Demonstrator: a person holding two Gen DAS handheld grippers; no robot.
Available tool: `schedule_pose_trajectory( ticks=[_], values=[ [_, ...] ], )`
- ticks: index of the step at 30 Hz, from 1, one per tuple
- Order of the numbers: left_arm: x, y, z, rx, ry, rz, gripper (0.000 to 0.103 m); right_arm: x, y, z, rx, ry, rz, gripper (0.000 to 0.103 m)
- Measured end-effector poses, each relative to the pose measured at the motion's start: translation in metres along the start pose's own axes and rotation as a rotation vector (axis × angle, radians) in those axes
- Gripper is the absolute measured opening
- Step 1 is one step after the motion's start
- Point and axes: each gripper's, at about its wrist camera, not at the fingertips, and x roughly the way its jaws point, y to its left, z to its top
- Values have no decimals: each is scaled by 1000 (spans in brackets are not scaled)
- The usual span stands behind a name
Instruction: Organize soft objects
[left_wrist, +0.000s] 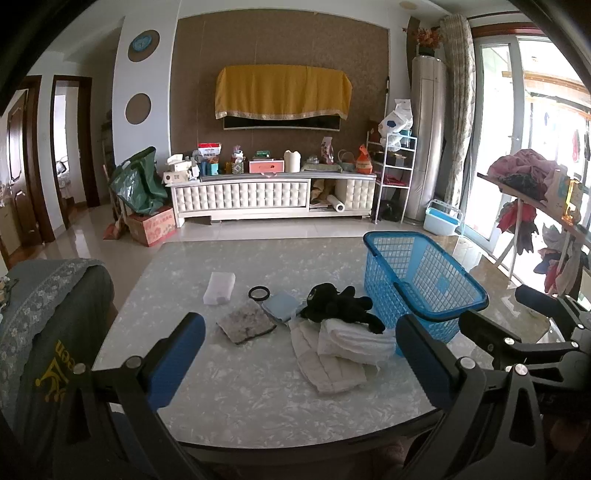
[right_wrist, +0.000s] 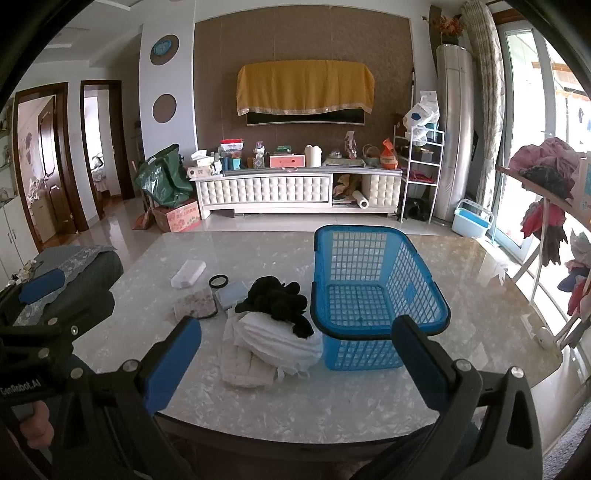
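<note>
Across the lower half of both frames runs the marble table, and nothing on it has been lifted yet, so I judge the task to be at its opening step. At lower left of the left view the left gripper hangs with its jaws spread wide and empty. Left of centre lie a white block, a black ring, a speckled pad and a blue sponge. At centre a black plush rests on white cloths, touching them. Just beside the pile to the right stands the blue basket, bare inside. In the right view the right gripper is likewise splayed and holds nothing. The next move probably calls for a reach forward to pinch the plush and carry it right, over the basket rim.
</note>
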Motion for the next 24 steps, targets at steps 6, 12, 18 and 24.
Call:
schedule_pose_trajectory(
  ticks=[6,12,18,24],
  values=[
    [0,0,0,-1,1,1,103,-1,-1,-1,1,2,2,103],
    [1,-1,-1,2,2,-1,103,1,-1,1,1,6,-1,103],
    [1,-2,-2,7,12,-4,103,0,0,0,2,9,-1,103],
    [0,-3,0,4,15,-8,103,-1,1,0,3,12,-1,103]
  ],
)
